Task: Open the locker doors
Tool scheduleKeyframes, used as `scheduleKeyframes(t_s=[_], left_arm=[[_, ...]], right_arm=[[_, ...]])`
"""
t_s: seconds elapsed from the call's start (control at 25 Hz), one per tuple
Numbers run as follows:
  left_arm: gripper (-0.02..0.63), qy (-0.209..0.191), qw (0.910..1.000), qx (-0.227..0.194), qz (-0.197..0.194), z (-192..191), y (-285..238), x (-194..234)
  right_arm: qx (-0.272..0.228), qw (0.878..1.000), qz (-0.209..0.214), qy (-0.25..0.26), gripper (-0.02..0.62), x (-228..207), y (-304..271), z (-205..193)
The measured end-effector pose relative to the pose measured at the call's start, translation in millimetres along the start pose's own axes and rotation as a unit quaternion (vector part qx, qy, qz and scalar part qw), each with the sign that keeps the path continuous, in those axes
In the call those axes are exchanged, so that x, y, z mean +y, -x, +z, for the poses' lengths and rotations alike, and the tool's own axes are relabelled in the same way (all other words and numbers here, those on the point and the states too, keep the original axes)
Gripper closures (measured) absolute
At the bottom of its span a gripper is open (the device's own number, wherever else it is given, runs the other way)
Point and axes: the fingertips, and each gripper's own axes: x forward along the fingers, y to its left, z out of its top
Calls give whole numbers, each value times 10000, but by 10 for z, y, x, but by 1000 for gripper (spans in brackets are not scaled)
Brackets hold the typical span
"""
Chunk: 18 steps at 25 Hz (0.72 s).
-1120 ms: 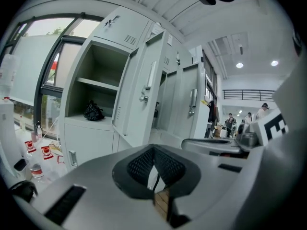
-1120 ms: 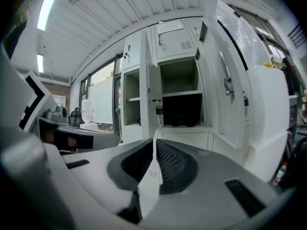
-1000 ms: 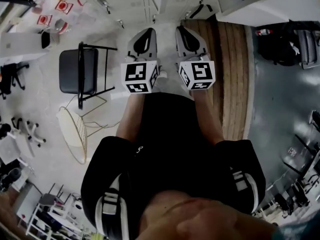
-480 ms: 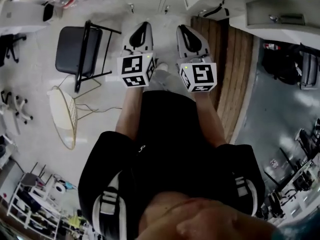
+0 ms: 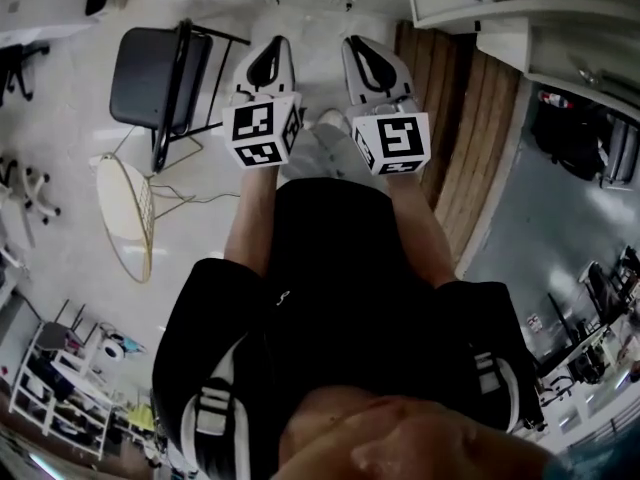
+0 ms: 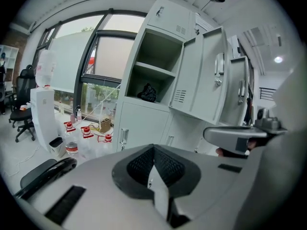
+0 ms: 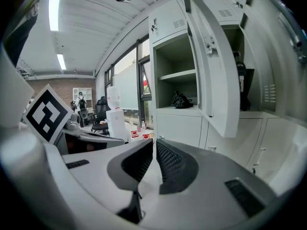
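Right gripper view: tall locker door [image 7: 213, 66] stands upright, swung open; left gripper [image 6: 153, 152] and right gripper [image 7: 154, 146] both closed, empty.

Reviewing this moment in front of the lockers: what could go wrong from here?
The open upper door juts out toward the right gripper; it could be knocked.
The left gripper and the right are both shut, so neither may catch the lower door handle.
The cable by the folding chair lies close to the person's path: a possible trip.
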Motion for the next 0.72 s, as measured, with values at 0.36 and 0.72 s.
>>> scheduleKeyframes(t_s=[0.36,0.72], left_arm=[[597,100,9996,195,155,-38,-144,520],[597,127,9992,370,115,-60,-433,905]], right_arm=[[377,9987,332,-92,558,263,-577,-152],[707,9962,486,-109,558,367,-1159,-325]])
